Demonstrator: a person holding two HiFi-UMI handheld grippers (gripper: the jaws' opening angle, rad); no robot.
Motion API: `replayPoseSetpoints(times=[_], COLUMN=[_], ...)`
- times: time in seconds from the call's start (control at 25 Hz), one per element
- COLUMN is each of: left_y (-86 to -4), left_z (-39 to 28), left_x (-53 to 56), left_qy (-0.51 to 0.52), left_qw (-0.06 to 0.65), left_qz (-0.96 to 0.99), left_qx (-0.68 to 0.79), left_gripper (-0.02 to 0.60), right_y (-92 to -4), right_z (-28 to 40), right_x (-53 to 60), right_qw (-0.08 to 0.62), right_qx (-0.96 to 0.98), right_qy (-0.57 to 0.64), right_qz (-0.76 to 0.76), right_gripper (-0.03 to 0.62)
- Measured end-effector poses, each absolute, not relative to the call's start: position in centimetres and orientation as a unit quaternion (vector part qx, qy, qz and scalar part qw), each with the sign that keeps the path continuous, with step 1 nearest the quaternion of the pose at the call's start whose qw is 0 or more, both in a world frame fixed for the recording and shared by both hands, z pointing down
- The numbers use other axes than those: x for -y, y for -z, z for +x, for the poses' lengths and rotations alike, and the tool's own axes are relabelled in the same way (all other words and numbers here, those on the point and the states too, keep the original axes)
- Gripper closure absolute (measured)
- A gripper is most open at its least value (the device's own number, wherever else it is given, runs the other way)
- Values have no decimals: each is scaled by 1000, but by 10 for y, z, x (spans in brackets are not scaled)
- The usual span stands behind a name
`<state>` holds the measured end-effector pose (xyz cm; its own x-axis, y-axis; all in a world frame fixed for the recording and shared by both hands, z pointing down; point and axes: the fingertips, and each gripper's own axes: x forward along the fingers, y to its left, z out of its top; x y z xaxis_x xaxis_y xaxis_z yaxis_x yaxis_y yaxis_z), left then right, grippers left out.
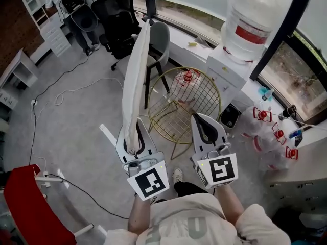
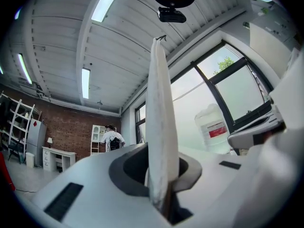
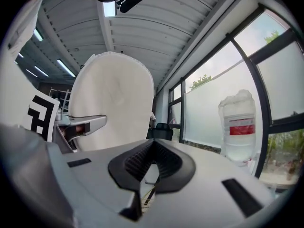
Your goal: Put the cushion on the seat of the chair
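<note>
An open-plan office in a loft-like room: black office chairs [image 1: 115, 19] and white drawers [image 1: 51, 28] near a brick wall [image 2: 66, 127], a water dispenser [image 1: 227, 70] by tall windows [image 3: 209, 70], cables [image 1: 61, 93] trailing over the grey floor [image 1: 76, 131], strip lights [image 2: 85, 83] overhead.

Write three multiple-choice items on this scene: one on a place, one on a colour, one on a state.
1. The water bottle stands: A) on top of the white dispenser; B) under it; C) lying flat beside it.
2. The wire chair is: A) gold; B) black; C) red.
3. The cushion is: A) flat on the chair's seat; B) held on edge in the left gripper; C) folded in half.

A: the bottle tops the dispenser.
A: its wires gleam gold.
B: the left gripper clamps its lower edge.
</note>
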<state>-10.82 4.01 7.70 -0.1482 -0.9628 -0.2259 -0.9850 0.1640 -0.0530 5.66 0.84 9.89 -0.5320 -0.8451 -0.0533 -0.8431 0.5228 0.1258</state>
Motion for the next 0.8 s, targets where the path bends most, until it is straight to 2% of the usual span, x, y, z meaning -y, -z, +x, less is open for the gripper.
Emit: replayPoseSetpoints(times=[0.36,0.8], left_y=[-69,-59], left_z=[-108,-112], left_x=[16,44], left_qy=[-41,-56], left_qw=[113,108], left_qz=[-641,-671], left_qx=[-758,-732], left_gripper=[529,529], right_y=[-98,-79], right_z=[56,62], right_x=[54,62], right_qw=[-5,-12], right_qx=[879,855], right_qy=[57,73], right_qz=[473,513], right_gripper=[579,579])
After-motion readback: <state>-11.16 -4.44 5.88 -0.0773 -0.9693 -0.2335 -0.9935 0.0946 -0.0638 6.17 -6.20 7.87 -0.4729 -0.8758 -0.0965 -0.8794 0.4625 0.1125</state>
